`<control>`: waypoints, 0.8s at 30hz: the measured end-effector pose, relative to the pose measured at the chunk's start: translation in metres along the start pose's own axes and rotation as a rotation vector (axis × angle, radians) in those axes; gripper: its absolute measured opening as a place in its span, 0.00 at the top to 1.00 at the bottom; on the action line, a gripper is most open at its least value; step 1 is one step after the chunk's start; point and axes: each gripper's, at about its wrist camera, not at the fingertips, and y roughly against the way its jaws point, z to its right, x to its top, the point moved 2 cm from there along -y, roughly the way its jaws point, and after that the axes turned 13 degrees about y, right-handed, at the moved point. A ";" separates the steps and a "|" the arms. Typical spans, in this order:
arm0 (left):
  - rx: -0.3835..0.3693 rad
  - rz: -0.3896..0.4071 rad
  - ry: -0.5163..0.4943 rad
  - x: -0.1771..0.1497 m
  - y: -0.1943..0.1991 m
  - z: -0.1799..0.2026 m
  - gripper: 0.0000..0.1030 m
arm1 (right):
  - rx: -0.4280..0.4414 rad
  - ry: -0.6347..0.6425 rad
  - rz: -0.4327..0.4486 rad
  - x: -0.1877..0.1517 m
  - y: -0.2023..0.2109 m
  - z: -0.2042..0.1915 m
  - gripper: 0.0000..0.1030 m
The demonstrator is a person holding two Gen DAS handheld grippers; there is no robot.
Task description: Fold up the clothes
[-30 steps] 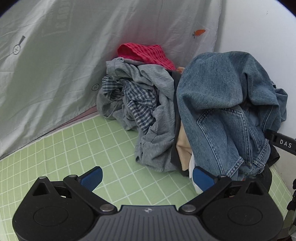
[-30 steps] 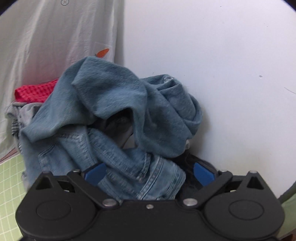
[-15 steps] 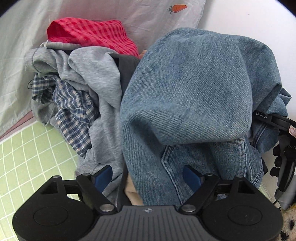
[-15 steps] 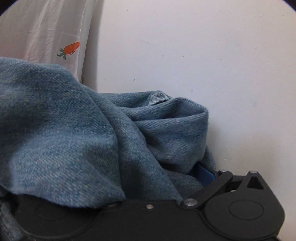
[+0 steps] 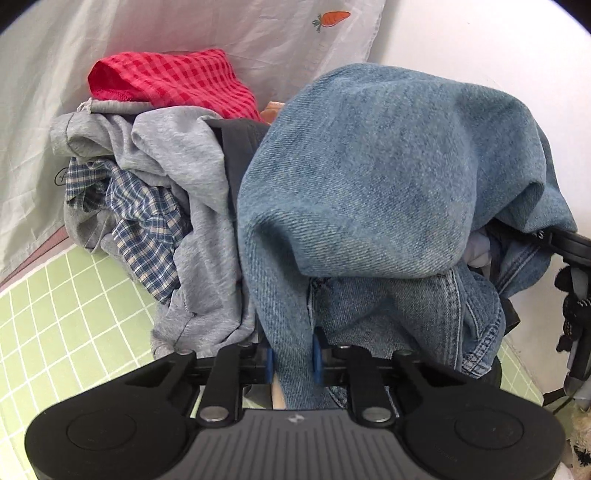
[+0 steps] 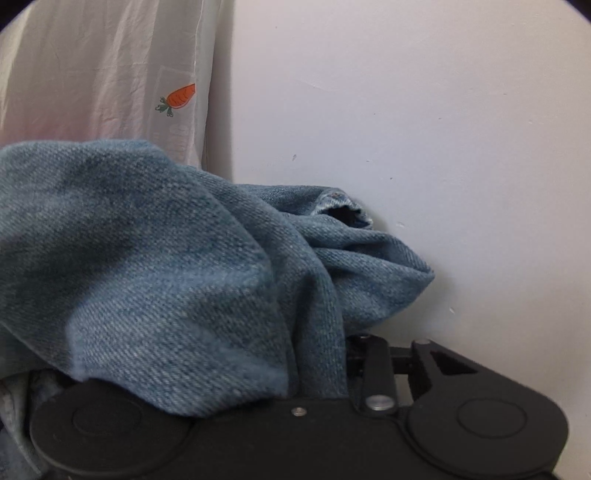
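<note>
A crumpled pair of blue jeans [image 5: 369, 166] lies on the right side of a clothes pile, against the wall. My left gripper [image 5: 292, 360] is at the lower front of the jeans. Its jaws are closing, and the blue pads [image 5: 316, 360] pinch a hanging fold of denim between them. In the right wrist view the jeans [image 6: 166, 277] drape over my right gripper [image 6: 321, 376] and hide its pads. Its jaws are closing too, and a fold of denim runs down between them.
Left of the jeans are a grey garment [image 5: 192, 177], a blue plaid shirt [image 5: 144, 221] and a red checked cloth [image 5: 173, 81]. The pile sits on a green gridded mat [image 5: 66, 314]. A white carrot-print sheet [image 5: 221, 33] hangs behind, and a white wall [image 6: 424, 129] stands close on the right.
Both grippers have moved in onto the jeans. Their jaws stood wide apart and have swung together onto folds of denim.
</note>
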 end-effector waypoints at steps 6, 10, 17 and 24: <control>-0.094 -0.089 0.064 -0.019 0.042 -0.015 0.91 | 0.197 0.015 -0.071 -0.017 0.054 -0.010 0.75; -0.095 -0.113 0.087 -0.042 0.057 -0.017 0.91 | 0.290 0.009 -0.106 -0.038 0.079 -0.031 0.76; -0.085 -0.106 0.165 -0.071 0.098 -0.042 0.91 | 0.432 -0.100 -0.126 -0.066 0.122 -0.059 0.76; -0.057 -0.108 0.231 -0.100 0.138 -0.088 0.91 | 0.570 -0.131 -0.195 -0.082 0.144 -0.109 0.76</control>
